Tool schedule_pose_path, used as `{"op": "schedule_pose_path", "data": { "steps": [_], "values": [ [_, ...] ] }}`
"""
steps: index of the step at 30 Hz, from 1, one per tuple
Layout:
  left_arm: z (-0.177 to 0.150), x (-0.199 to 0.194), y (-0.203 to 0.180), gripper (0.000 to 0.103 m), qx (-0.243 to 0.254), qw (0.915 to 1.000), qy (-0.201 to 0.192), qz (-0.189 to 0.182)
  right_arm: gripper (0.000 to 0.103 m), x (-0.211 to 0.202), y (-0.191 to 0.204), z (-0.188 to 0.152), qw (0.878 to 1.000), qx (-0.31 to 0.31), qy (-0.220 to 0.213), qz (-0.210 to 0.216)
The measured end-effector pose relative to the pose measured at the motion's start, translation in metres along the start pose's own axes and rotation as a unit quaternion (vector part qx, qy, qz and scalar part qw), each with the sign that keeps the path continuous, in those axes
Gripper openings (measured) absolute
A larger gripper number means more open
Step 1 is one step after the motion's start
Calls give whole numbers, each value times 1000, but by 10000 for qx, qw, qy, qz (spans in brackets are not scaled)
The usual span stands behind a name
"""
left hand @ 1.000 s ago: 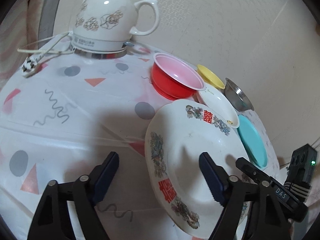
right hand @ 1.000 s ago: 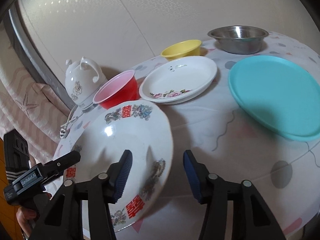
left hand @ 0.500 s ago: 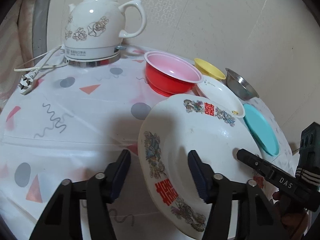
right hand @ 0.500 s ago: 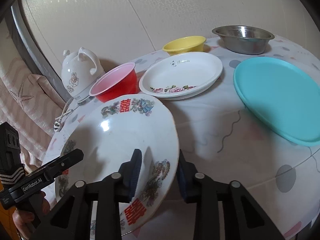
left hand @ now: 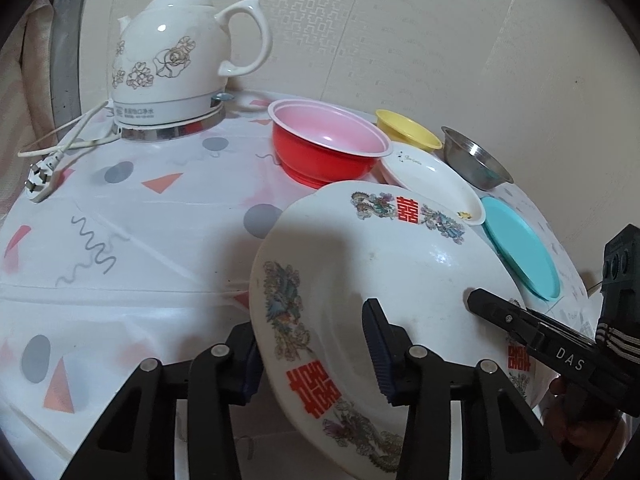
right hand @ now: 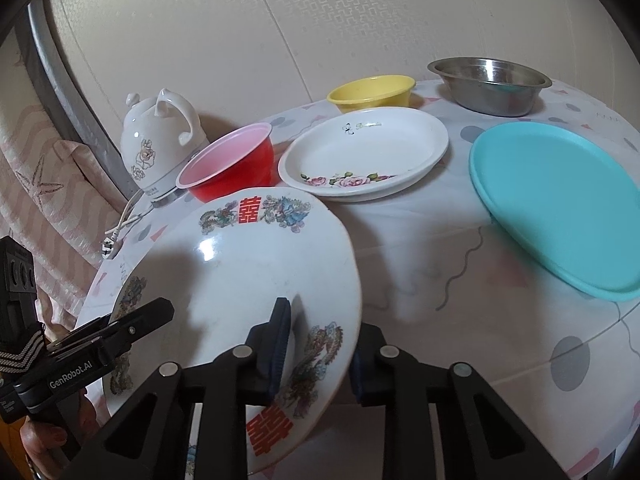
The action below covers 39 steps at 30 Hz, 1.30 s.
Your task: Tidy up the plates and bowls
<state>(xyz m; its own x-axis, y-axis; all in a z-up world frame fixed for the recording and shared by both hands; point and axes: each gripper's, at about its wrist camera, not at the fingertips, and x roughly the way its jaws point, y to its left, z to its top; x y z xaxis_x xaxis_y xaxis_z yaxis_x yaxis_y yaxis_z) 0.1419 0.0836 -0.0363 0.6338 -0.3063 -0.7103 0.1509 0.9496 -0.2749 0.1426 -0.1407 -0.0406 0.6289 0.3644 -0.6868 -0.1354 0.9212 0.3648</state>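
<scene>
A large white plate with dragon prints and red characters is held tilted above the table's near edge. My left gripper is shut on its left rim. My right gripper is shut on its right rim. Behind it on the table stand a red bowl, a white rose-print plate, a yellow bowl, a steel bowl and a teal plate.
A white ceramic kettle stands on its base at the table's far left, its cord and plug trailing to the left edge. The table has a patterned plastic cover. A wall stands close behind.
Both grippers have closed onto opposite rims of the large dragon plate. The plate has come up off the table and closer to both cameras.
</scene>
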Motion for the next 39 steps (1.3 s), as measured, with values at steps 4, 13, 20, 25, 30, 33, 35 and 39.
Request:
{"op": "schedule_pose_path", "data": {
  "steps": [4,13,20,25,30,33,35,39],
  "values": [
    [0,1,-2,45,33,10000,2,-11,25,0,0,0,10000,-8,-8,3],
    [-1,1,-4,45,109,9999,-32,35,25,0,2,-1,9999,-90,-59,-29],
    [-2,1,-4,45,130,9999,-89,56,25,0,2,-1,9999,-102,-57,-31],
    [-2,1,-3,45,170,9998,-87,55,25,0,2,-1,9999,-112,-62,-29],
    [-3,1,-4,45,242,9996,-108,116,25,-1,1,-1,9998,-161,-74,-28],
    [-2,2,-5,45,273,9995,-106,122,25,0,1,-1,9998,-174,-79,-29],
    [-2,2,-4,45,312,9994,-114,100,25,0,2,-1,9998,-184,-82,-37],
    [-2,2,-5,45,407,9991,-117,64,26,0,3,-1,9996,-250,-110,-61]
  ]
}}
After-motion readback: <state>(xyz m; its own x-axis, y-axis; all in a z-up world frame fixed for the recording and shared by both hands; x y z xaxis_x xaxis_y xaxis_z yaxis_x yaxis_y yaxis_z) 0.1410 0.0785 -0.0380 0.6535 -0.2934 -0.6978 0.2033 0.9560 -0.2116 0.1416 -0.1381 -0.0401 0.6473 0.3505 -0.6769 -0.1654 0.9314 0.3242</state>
